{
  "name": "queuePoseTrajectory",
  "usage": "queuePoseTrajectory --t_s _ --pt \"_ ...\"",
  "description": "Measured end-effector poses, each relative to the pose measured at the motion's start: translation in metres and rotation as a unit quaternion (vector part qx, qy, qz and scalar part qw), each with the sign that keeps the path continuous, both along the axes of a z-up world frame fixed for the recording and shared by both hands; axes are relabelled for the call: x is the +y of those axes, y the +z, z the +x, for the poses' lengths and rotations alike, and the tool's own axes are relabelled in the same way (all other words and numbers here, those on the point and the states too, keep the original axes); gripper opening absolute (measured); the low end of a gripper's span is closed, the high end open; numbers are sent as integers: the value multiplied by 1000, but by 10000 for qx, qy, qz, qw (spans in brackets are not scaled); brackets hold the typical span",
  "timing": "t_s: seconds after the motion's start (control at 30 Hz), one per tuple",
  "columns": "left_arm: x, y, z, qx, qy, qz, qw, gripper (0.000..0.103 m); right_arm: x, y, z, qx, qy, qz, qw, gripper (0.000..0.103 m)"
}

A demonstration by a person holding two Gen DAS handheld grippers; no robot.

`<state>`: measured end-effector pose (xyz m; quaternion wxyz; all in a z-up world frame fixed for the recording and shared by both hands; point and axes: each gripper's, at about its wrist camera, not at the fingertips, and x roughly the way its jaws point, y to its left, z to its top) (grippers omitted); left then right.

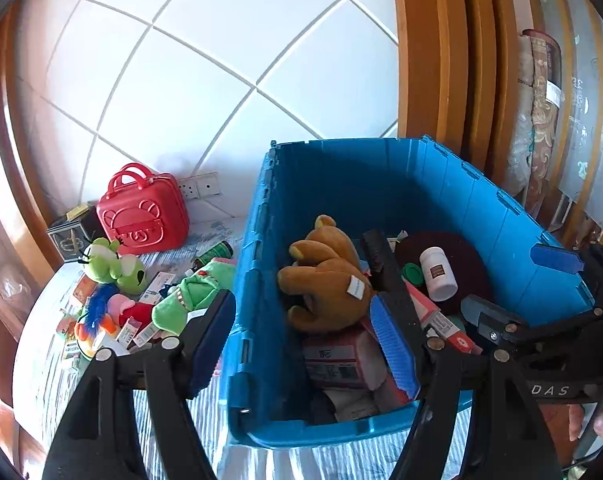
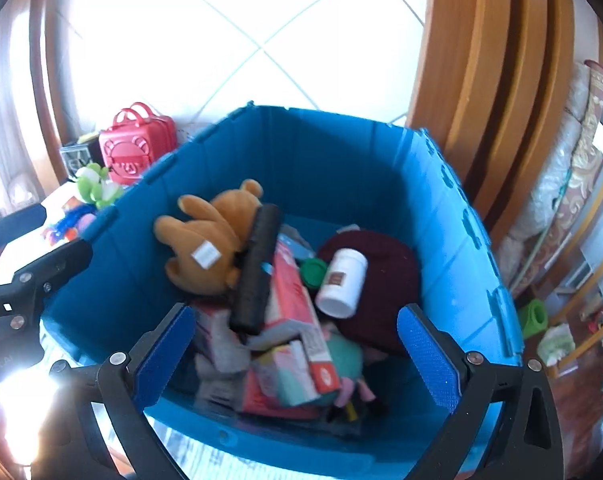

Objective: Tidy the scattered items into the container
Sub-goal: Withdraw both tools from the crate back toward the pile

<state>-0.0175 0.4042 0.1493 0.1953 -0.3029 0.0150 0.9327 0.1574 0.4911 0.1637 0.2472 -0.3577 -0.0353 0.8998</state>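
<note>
Both sets of fingers, left [image 1: 313,340] and right [image 2: 297,356], are spread with nothing in them, hanging over the blue bin [image 1: 481,200]. It already holds a bear [image 1: 325,276], bottle [image 1: 437,274] and boxes. Still left on the counter [image 1: 205,240] beside it: green plushies [image 1: 115,266], a red case [image 1: 141,210], small packets, so roughly halfway I'd guess.

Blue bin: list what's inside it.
Inside the blue bin: a brown teddy bear, white bottle, green lid, black roll, maroon cloth and boxes. Anything beneath them is covered.
</note>
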Motion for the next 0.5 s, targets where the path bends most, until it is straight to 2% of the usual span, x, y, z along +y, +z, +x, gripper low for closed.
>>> queuePoseTrajectory --t_s 0.23,0.5 --pt "-87 -16 -3 12 258 197 9995 69 -68 -1 -33 148 272 190 9993 103" --pt "-215 -46 -6 32 419 321 9986 69 -180 -18 -78 285 387 387 9981 103"
